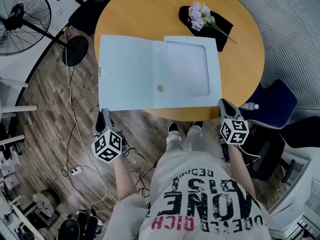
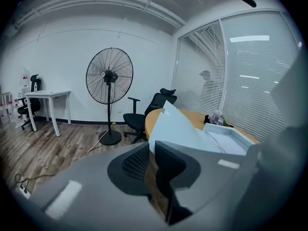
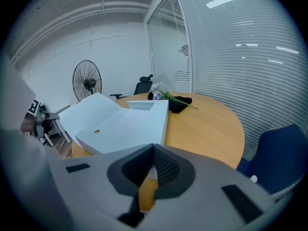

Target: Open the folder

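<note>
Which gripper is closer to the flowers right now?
Right. The right gripper sits at the folder's near-right corner; the left gripper is off its near-left corner, farther from the flowers.

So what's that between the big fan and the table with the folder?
A black office chair. The left gripper view shows it standing between the fan and the round table, where the folder lies open.
</note>
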{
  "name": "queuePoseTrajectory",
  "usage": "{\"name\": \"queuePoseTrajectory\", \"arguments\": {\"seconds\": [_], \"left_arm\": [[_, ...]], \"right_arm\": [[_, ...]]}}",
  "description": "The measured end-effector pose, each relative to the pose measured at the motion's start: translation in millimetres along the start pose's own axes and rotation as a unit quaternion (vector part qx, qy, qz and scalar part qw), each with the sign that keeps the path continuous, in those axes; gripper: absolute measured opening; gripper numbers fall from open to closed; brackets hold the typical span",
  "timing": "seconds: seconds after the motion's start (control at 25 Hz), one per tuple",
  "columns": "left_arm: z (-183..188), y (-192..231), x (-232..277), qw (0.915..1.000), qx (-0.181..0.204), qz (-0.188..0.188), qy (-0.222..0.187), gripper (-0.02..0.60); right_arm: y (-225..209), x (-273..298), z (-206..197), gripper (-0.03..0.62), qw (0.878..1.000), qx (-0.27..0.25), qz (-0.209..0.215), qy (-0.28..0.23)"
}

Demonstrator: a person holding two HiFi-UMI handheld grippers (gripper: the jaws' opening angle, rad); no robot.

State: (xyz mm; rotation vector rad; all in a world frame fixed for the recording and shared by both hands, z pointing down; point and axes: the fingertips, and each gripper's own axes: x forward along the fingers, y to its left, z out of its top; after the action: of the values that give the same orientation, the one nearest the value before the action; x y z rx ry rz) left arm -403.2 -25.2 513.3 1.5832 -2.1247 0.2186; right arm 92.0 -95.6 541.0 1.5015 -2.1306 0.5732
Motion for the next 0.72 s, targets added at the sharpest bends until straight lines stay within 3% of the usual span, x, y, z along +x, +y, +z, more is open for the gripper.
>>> {"name": "queuePoseTrajectory", "arguments": {"seconds": [0.56, 0.72], "left_arm": [[4.5, -4.6, -2.2, 1.0000, 0.001, -0.002, -0.008, 0.055], [10.8, -9.8, -8.6, 0.9997, 0.000, -0.006, -0.022, 0.057]], "right_arm": [[-0.6, 2.3, 0.0, 0.012, 1.000, -0.005, 0.000, 0.015], [8.0, -1.2, 11.5, 0.012, 1.000, -0.015, 0.014, -0.003]]}}
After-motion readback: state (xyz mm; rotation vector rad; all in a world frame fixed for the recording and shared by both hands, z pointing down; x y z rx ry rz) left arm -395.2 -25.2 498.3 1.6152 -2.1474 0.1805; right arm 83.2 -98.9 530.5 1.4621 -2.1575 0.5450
